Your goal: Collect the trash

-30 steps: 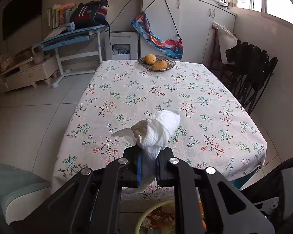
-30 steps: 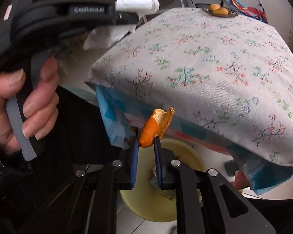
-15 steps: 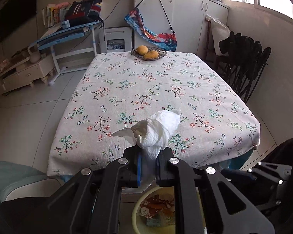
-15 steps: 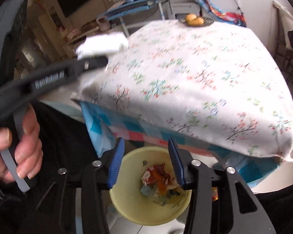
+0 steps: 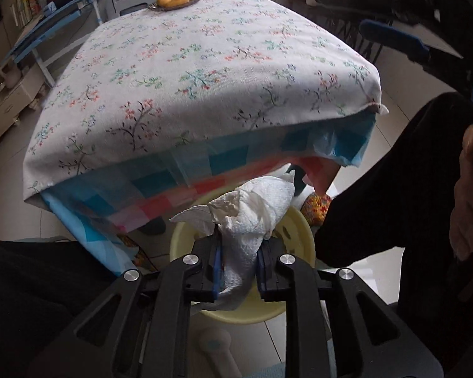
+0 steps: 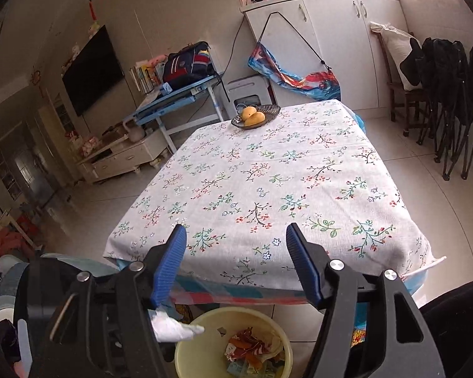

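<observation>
- In the right wrist view, the left gripper (image 6: 135,321) is at the far left, low beside the near edge of the surface; a part of the crumpled white paper tissue (image 6: 173,330) sticks out from it, at the left rim of the round pale yellow plastic bin (image 6: 186,356)
- In the left wrist view, the left gripper (image 5: 239,260) has its fingers (image 5: 217,261) clenched on the tissue (image 5: 252,217), which stands up between them and hangs over the yellow bin (image 5: 186,233)
- The bin stands on the tiled floor, just under the near edge of the surface; inside it lie orange peels and coloured wrappers (image 6: 252,351)
- The surface is covered with a white cloth with small flower print (image 6: 268,186), and a blue and pink checked cloth (image 5: 179,186) hangs below its edge
- The right gripper (image 6: 236,261) is raised above the near edge of the surface, its blue padded fingers (image 6: 301,261) released wide with nothing between them
- At the far end of the surface a dark shallow dish with two yellow fruits (image 6: 255,116) rests
- At the far right of the left wrist view, the hand (image 5: 470,195) of the person is on the handle of the right gripper
</observation>
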### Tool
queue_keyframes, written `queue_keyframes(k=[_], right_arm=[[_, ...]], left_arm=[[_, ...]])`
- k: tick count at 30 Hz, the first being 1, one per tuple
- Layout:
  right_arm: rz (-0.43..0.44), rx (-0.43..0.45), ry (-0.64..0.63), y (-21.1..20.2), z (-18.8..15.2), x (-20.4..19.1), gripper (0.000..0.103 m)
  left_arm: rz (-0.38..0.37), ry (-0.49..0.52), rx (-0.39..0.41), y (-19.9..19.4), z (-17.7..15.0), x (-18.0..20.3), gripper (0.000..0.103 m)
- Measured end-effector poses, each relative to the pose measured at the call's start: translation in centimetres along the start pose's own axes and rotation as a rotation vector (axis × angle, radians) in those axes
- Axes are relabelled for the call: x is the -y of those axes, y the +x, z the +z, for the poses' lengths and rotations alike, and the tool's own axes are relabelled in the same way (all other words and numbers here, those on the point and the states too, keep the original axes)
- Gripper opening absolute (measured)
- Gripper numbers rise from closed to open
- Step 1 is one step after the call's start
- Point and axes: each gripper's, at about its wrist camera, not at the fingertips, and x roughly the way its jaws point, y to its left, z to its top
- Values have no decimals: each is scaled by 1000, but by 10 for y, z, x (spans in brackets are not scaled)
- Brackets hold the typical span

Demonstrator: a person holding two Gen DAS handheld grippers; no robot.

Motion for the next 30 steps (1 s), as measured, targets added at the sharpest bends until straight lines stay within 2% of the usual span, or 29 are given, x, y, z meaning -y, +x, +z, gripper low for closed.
queue_keyframes(k=[1,3,4,7,11,14,18,21,26,30], right_arm=[[0,2,5,0,0,1,64],[-4,9,14,-1,2,3,66],[-6,11,18,-2,2,4,67],[-12,18,24,-5,1,6,68],[-24,28,28,-8,1,7,70],[-49,55,17,-13,2,6,74],[-94,124,-27,-26,6,-1,79],[-125,175,-63,-36,8,-7,83],[-169,243,-108,-51,11,-16,90],[-185,265,-141,-55,10,-25,92]], left_arm=[[1,15,-24,3,-4,4,35],[16,33,-40,4,-9,8,48],[18,36,-38,3,-9,9,52],[20,17,-34,1,-7,6,58],[37,-20,-8,-6,0,-1,60],[83,-48,81,-22,8,-6,68],[171,-90,263,-56,18,-17,83],[218,-121,378,-81,26,-23,88],[281,-159,509,-119,34,-36,95],[309,-176,578,-145,37,-43,96]])
